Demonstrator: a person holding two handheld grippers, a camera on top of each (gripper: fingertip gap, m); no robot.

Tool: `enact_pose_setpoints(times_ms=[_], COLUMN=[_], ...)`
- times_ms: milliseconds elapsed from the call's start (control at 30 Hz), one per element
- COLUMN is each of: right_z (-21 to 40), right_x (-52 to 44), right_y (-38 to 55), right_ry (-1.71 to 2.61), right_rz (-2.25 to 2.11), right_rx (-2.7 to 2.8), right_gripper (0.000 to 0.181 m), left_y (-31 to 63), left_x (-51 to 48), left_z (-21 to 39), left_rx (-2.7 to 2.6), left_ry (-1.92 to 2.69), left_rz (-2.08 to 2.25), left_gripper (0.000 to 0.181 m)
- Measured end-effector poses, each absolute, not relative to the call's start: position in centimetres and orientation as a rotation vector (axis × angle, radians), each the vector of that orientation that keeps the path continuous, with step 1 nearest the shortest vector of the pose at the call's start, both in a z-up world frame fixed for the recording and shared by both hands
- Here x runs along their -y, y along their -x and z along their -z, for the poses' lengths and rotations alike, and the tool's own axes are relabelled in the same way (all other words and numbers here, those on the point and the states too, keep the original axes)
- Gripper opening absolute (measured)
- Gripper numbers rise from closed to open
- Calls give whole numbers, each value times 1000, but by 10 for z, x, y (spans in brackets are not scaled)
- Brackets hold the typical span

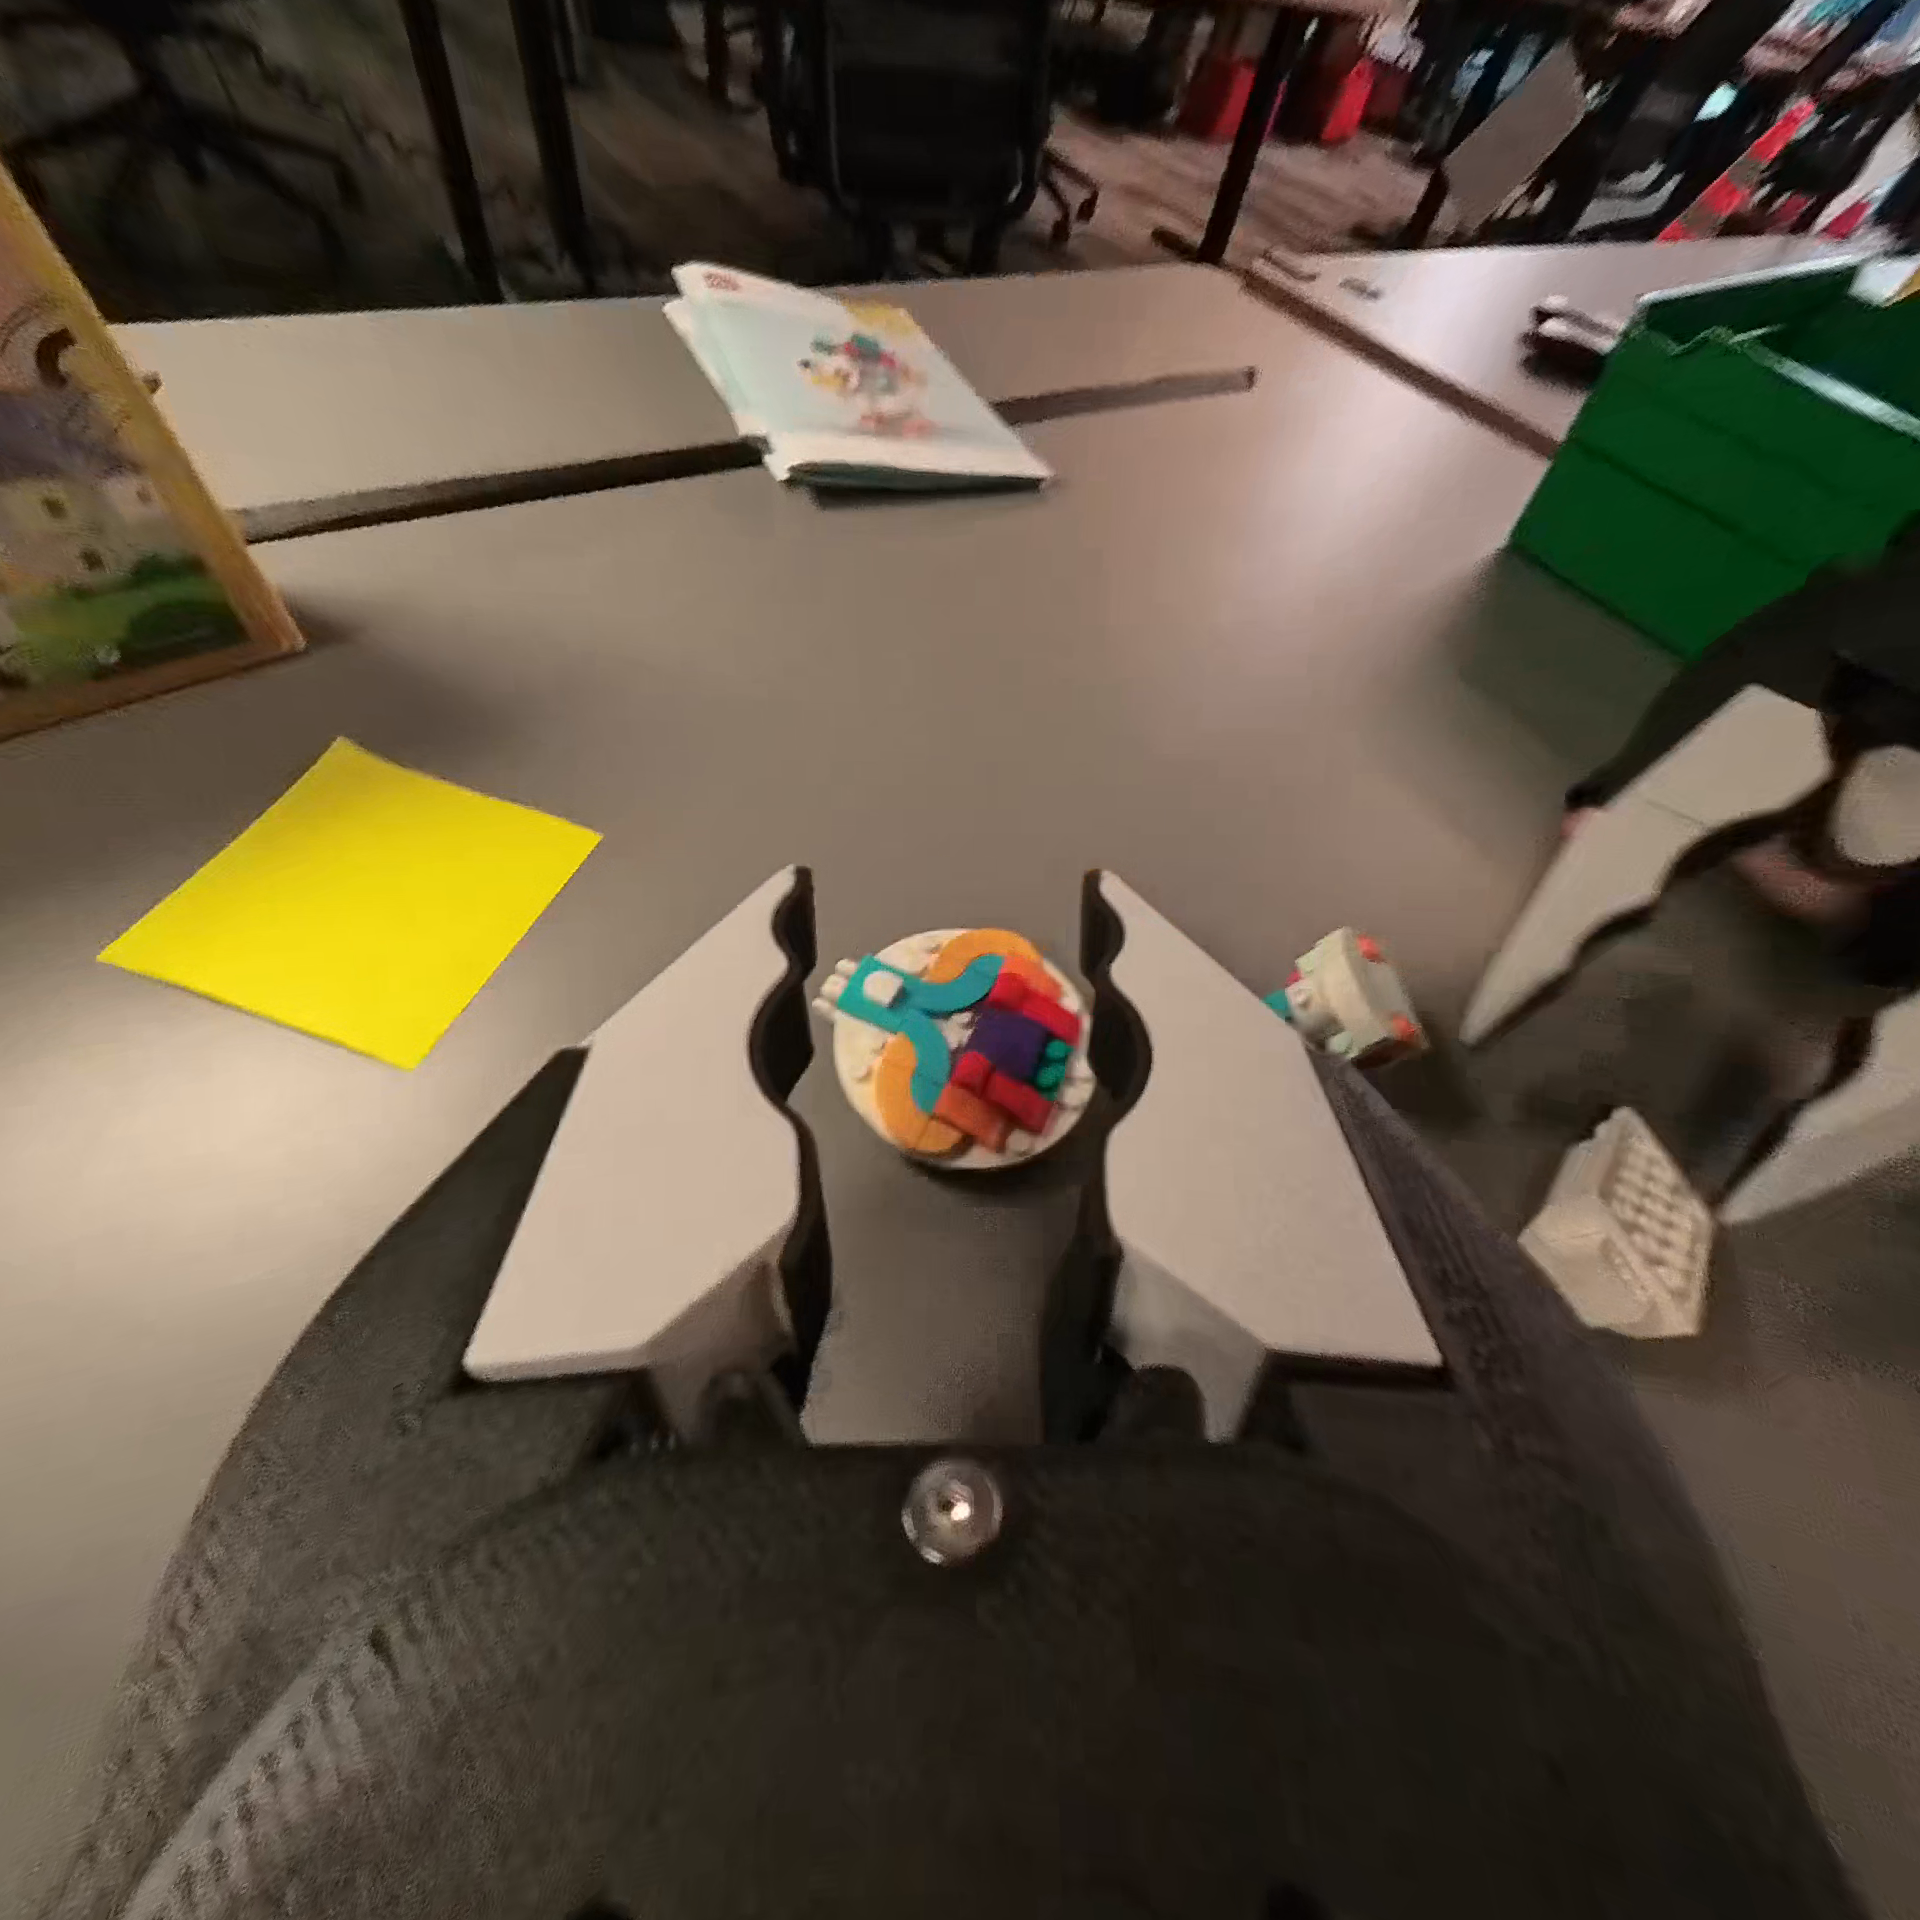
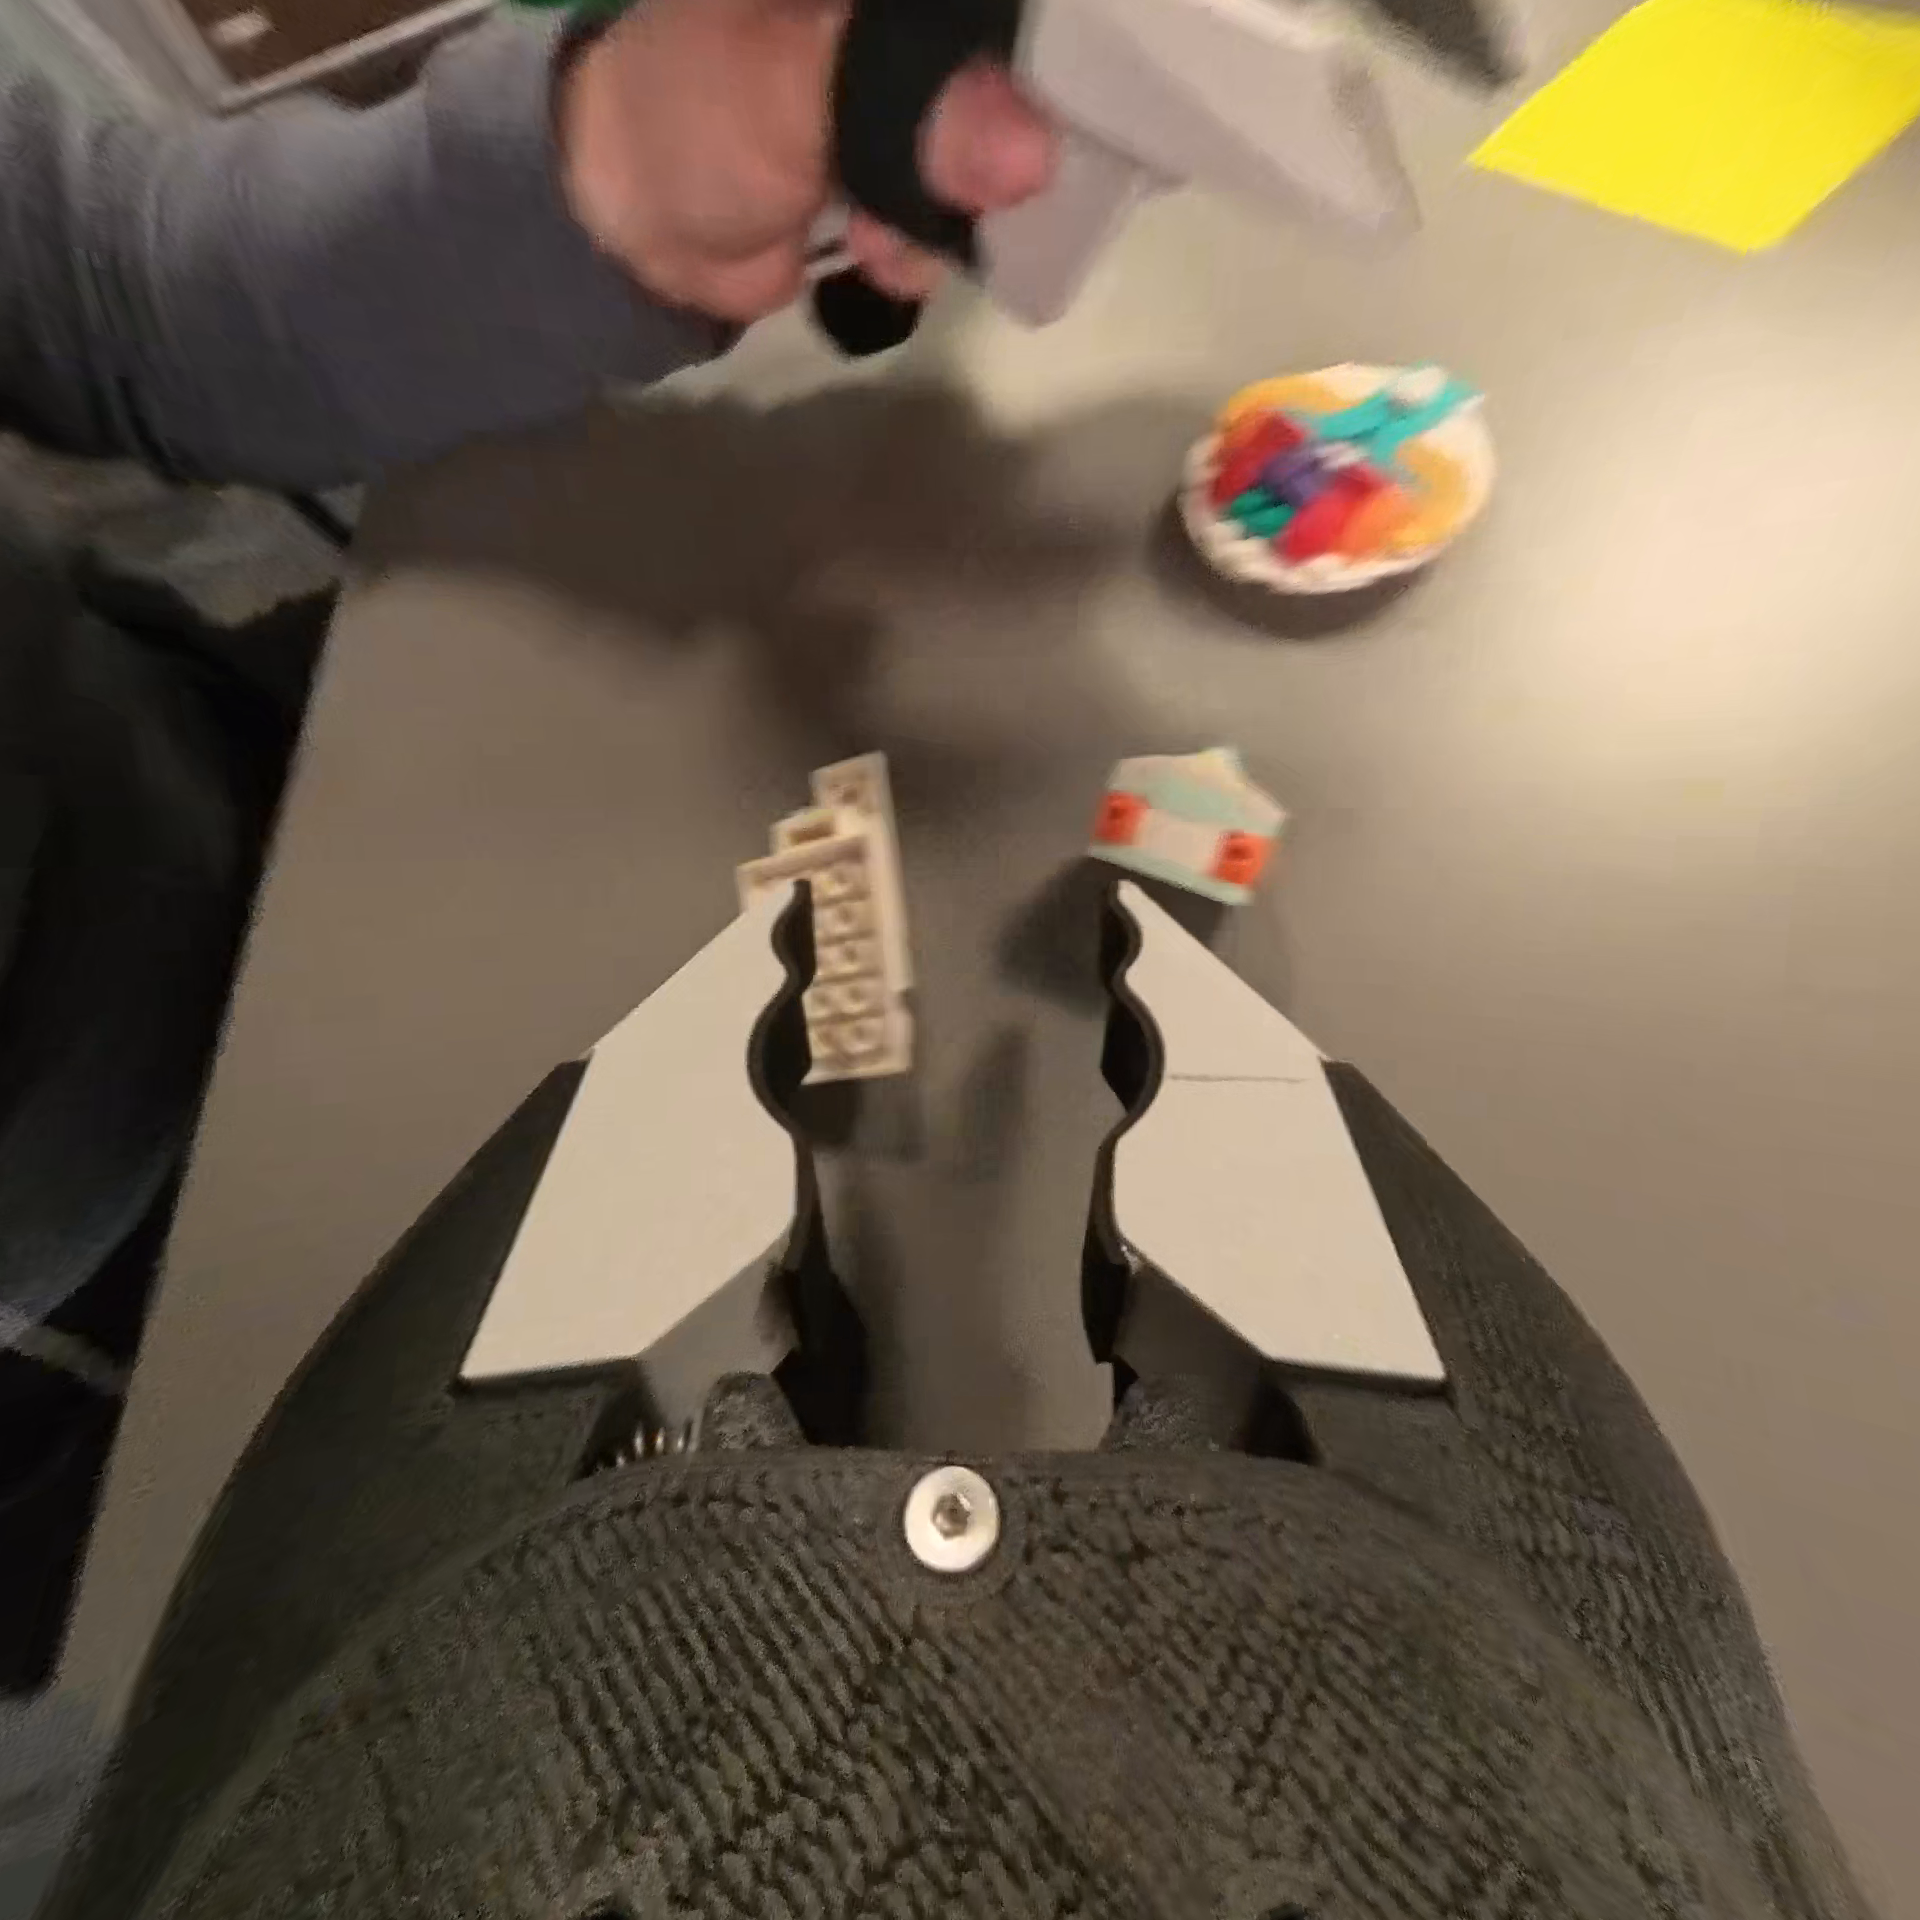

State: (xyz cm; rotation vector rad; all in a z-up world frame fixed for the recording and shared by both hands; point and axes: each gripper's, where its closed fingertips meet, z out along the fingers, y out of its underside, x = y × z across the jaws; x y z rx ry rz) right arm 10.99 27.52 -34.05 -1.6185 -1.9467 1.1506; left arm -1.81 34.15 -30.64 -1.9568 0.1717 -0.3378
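A round white brick plate with teal, orange, red and purple pieces (image 1: 961, 1049) lies on the grey table between the fingers of my left gripper (image 1: 945, 894), which is open and above it. It also shows in the right wrist view (image 2: 1335, 478). My right gripper (image 2: 951, 899) is open and empty over the table. A stepped white brick piece (image 2: 847, 925) lies by its left fingertip. A small white, teal and orange brick piece (image 2: 1184, 826) lies just past its right fingertip. Both pieces show in the left wrist view (image 1: 1621, 1231) (image 1: 1345, 997).
A yellow paper sheet (image 1: 353, 904) lies at the left. A booklet (image 1: 852, 379) lies at the far side, a picture box (image 1: 94, 499) stands at the far left, and a green box (image 1: 1725, 468) stands at the right. A hand (image 2: 707, 177) and grey sleeve hold the left gripper.
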Motion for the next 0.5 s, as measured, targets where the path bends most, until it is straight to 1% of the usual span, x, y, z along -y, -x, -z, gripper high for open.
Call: enact_pose_setpoints(times_ms=[100,167,200,233,267,367,433,500], right_z=[345,358,363,366,366,359,338,315], right_x=[-311,-320,-320,-320,-319,-311,-296,-286], right_y=[-95,-89,-85,-81,-77,-72,-69,-71], right_ry=[1705,1739,1732,1730,1710,1606,1535,1466], right_rz=[-974,-864,-840,-822,-814,-857,-1116,-1367], right_rx=[1753,1743,1745,1742,1747,1768,1718,1645], right_gripper=[67,68,66,55,35,35,35,35], left_y=[8,0,-4,-9,-13,-30,-42,-54], left_x=[-340,-338,-336,-335,-333,-324,-313,-300], left_z=[298,295,295,295,293,284,279,277], left_rx=[-176,-203,-219,-237,-250,-338,-432,-510], left_ry=[1899,1875,1874,1868,1859,1795,1753,1732], left_rz=[426,487,516,554,595,749,877,1047], left_gripper=[48,45,43,43,43,36,32,31])
